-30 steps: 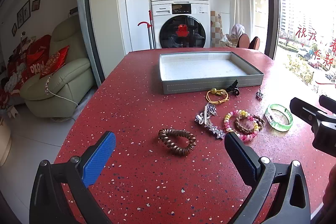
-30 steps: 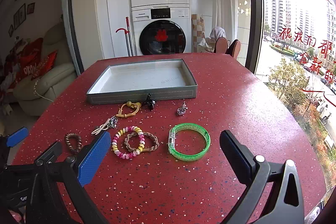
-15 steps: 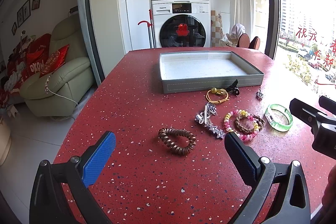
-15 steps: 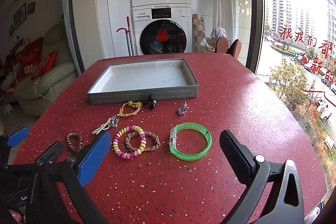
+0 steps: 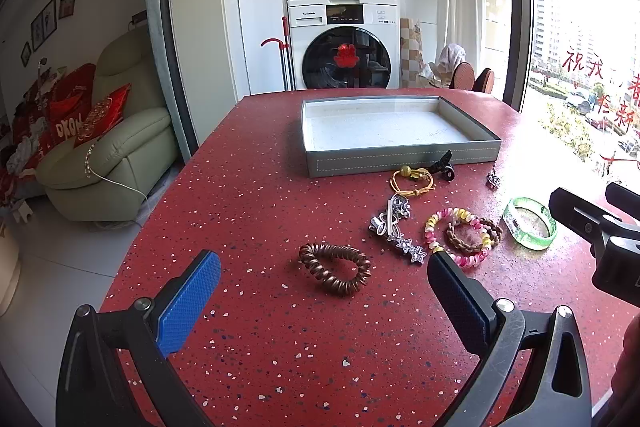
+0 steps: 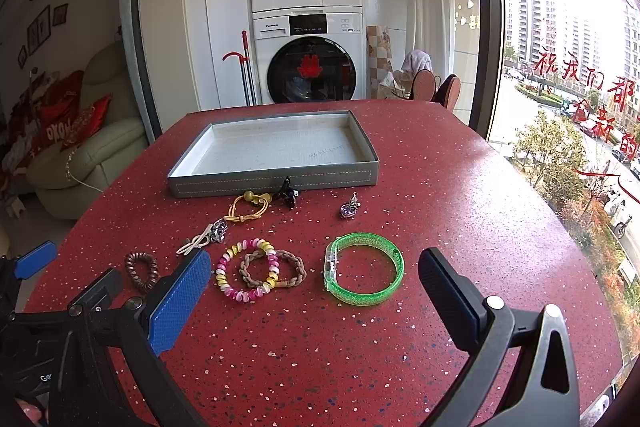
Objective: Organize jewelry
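A grey tray [image 5: 400, 157] [image 6: 272, 181] stands empty on the red speckled table [image 5: 260, 195]. In front of it lie a brown spiral hair tie [image 5: 334, 267] [image 6: 141, 270], a silver star clip [image 5: 396, 231], a yellow cord bracelet [image 5: 412, 179] [image 6: 248, 207], a pink-yellow bead bracelet [image 5: 456, 237] [image 6: 245, 269] overlapping a brown braided one [image 6: 280, 267], a green bangle [image 5: 530, 223] [image 6: 363, 273], a black clip [image 6: 286, 193] and a small pendant [image 6: 349, 207]. My left gripper [image 5: 320, 287] is open above the table, near the hair tie. My right gripper [image 6: 316, 281] is open, near the green bangle.
The table edge curves off at the left and front. A green sofa [image 5: 116, 163] with red cushions stands at the left below. Stacked washing machines [image 5: 342, 39] stand behind the table. A window [image 6: 568, 67] runs along the right side.
Both views shift only slightly. My right gripper has crept a little toward the jewelry; nothing on the table has moved.
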